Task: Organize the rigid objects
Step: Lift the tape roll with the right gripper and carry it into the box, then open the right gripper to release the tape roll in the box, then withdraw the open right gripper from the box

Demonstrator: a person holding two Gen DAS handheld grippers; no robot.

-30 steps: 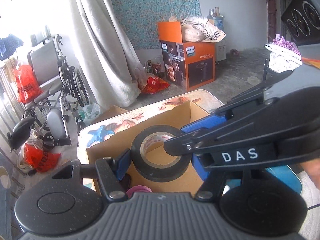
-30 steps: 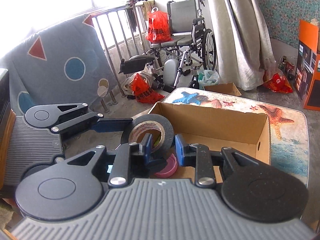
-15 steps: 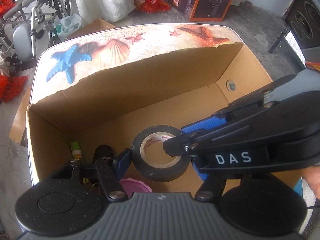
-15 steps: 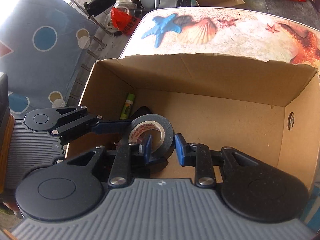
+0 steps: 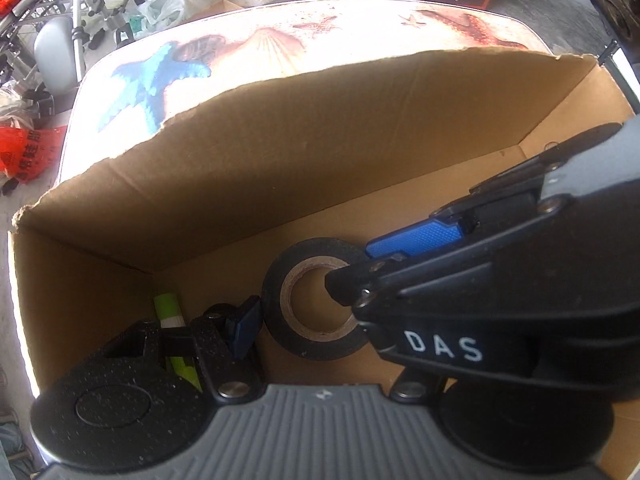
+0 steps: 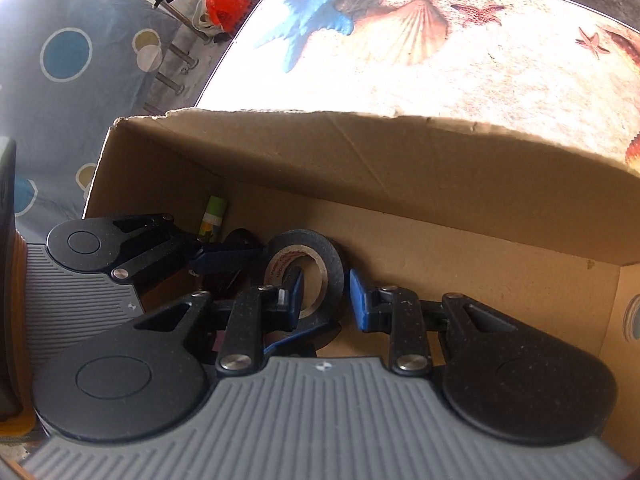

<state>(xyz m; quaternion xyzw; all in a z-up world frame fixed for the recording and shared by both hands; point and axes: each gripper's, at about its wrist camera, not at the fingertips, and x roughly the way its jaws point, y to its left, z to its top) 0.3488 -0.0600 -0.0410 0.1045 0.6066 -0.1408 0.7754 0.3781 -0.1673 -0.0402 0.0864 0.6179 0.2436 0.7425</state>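
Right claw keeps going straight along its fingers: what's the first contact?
Probably the brown cardboard box: its floor or far inner wall, past the black tape roll that the right claw straddles, one finger through its core. Depth is unclear.
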